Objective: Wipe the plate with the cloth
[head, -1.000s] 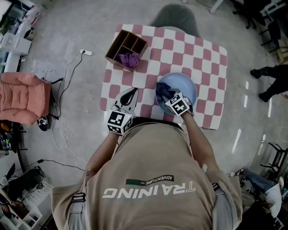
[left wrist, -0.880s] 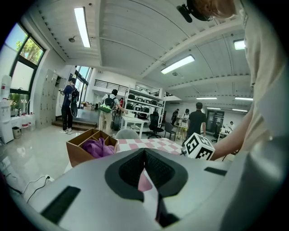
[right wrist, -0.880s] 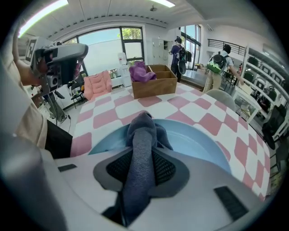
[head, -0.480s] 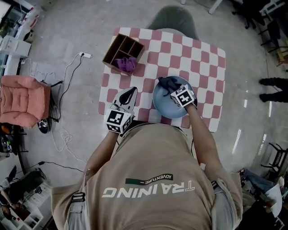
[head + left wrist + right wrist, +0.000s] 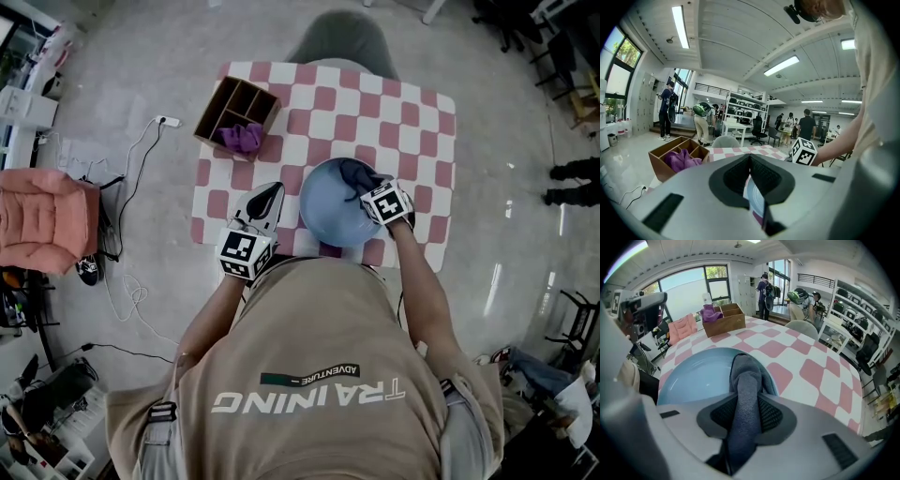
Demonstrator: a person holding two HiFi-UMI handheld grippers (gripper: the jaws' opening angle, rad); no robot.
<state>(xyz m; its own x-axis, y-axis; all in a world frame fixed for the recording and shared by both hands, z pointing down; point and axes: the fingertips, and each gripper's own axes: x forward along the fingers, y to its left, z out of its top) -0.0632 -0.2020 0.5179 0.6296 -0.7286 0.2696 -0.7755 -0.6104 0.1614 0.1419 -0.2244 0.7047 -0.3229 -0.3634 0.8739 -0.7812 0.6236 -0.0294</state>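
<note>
Two grippers are working at the near edge of the checked table (image 5: 412, 122): the right gripper (image 5: 745, 411) is clamping a dark grey cloth (image 5: 743, 376) and holding it on the far right side of the blue plate (image 5: 698, 373), while the left gripper (image 5: 751, 164), jaws closed empty, is hovering just beside the plate.

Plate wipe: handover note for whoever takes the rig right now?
Left gripper: jaws together, empty, beside the plate's left edge and apparently clear of it.
Right gripper: shut on the dark grey cloth, pointing steeply down at the plate.
Blue plate: on the checkered table, near the person's edge; the cloth lies on its far right part.
Done: cloth gripped and on the plate.
Left: wipe across the rest; how much is already wiped cannot be told.
</note>
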